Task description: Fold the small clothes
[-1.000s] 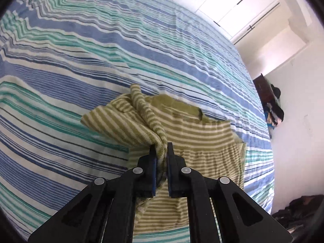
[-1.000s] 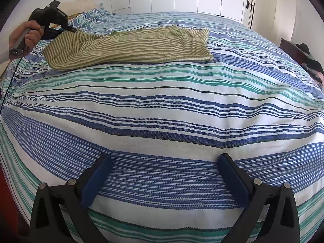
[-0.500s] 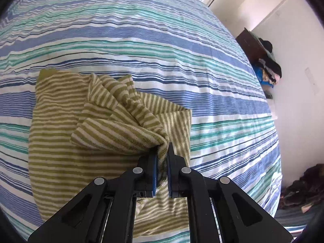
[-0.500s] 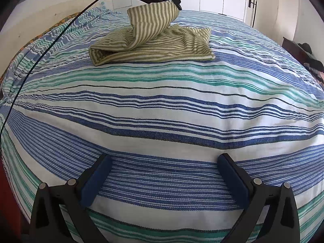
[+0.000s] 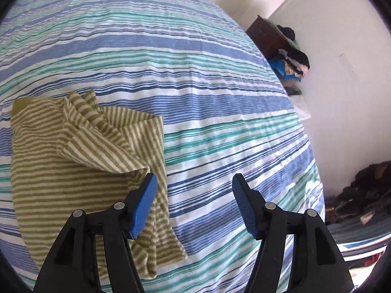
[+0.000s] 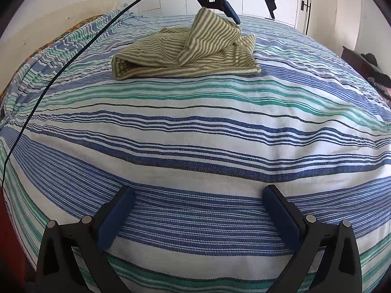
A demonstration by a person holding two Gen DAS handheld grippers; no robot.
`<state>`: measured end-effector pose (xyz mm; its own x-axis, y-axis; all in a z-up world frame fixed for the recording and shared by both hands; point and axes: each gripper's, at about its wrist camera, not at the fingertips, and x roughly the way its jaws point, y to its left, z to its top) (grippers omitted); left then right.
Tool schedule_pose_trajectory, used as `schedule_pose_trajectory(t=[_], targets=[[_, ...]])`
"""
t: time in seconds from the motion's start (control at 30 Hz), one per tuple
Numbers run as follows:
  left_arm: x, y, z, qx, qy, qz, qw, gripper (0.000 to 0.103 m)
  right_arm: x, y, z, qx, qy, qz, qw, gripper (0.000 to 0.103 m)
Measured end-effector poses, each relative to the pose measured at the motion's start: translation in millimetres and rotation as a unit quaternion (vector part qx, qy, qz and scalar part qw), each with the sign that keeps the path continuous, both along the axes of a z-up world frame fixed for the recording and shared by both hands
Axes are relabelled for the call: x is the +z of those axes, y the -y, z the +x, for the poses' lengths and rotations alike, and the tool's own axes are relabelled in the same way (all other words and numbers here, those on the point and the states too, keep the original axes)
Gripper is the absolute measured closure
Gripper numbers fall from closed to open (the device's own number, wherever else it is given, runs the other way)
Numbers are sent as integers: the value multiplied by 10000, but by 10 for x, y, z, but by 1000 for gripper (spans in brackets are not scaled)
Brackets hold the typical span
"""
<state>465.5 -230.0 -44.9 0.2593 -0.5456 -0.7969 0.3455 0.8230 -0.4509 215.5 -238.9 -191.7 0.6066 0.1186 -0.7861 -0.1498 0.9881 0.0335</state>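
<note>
A blue-green striped bedspread (image 5: 220, 92) fills white-walled room; clothes pile (image 5: 290, 56) beyond the released left gripper (image 5: 193, 183), olive striped garment (image 5: 80, 161) beside it; right gripper (image 6: 198, 193) released.

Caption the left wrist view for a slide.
Open left gripper above a partly folded green striped shirt on a blue-and-teal striped bedspread.

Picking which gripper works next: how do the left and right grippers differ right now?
The left gripper hangs over the green striped shirt, one finger touching a raised fold; the right gripper sits far from it above bare striped bedsheet. Both are open, holding nothing.
</note>
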Motion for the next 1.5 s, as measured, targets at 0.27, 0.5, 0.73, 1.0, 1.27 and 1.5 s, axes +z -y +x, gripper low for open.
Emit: schedule_pose_trajectory(t=[0.27,0.5,0.73,1.0,1.27,1.5], targets=[[138,-1804,-646,1105,1147,718,9846,16,419,352,109,120,-288,1482,9885,8],[-585,-2122,-1148,657,1128,1651,9776,16,641,899,1032,-416,-390,4127,9091,28],[-753,-1730,-1206,181,1657,2266,9596,33,256,893,1652,-1440,-1099,4410,8790,57],[-1023,-1777,-1142,255,970,1822,9781,95,215,1001,1647,-1952,-1155,3460,9104,97],[-759,-2037,-1450,610,1336,1736,9738,38,458,1115,1631,-1489,-944,2766,9447,50],[-788,-2464,-1547,1911,1130,1025,9696,33,1074,608,2140,249,-972,3242,9407,41]])
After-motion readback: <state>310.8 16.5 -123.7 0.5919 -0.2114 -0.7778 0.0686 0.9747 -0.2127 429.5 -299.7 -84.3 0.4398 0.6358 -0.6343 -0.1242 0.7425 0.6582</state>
